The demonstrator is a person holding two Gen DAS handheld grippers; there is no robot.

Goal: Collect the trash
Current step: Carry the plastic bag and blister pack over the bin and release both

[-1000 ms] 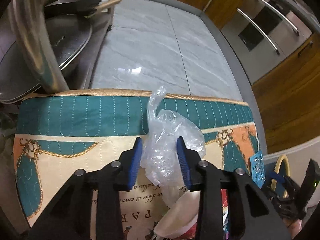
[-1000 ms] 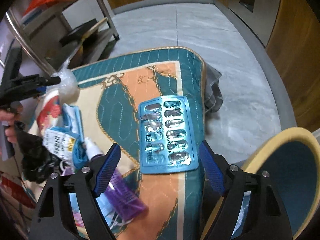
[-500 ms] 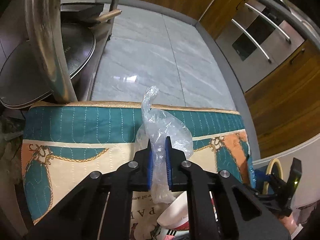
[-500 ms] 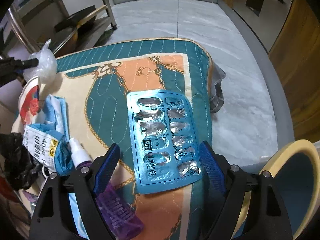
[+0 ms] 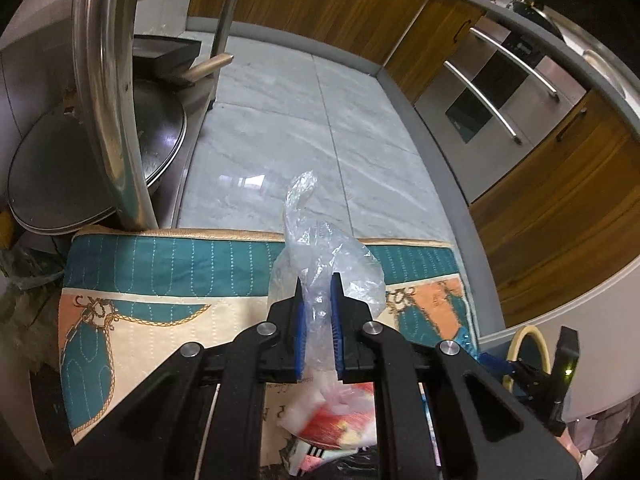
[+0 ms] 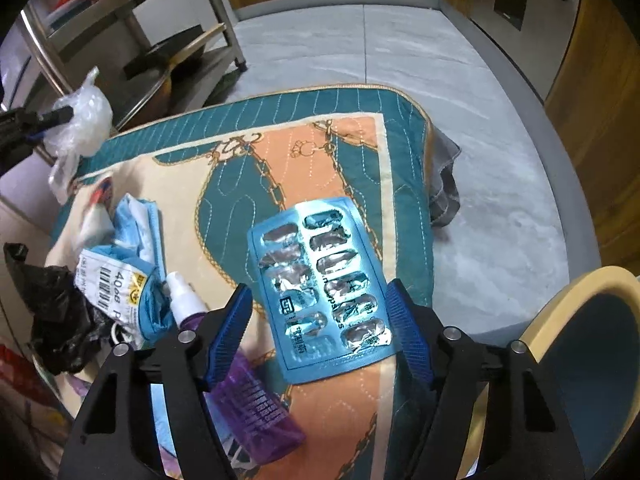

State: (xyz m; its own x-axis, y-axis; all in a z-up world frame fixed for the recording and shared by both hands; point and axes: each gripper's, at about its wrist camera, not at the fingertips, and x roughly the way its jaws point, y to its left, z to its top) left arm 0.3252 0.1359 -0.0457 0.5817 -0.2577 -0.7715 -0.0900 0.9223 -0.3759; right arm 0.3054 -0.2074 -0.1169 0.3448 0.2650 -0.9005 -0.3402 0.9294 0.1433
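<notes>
Presently the left gripper [image 5: 318,304] pinches the clear plastic bag [image 5: 320,256], lifted above the quilted mat [image 5: 168,264]. Right gripper [image 6: 320,332] fingers, closing inward, straddle the blister pack [image 6: 320,284] untouched; its long axis runs away between them.

Both wrist cameras look steeply down along their grippers, close above the quilted mat [image 5: 168,264]. Each view shares that mat [image 6: 304,148] and the marble floor [image 5: 288,128].

Quilted teal cloth [image 6: 288,128], steel rack [image 5: 108,92], grey tiled floor [image 5: 304,128], wooden cabinets [image 5: 560,200]
</notes>
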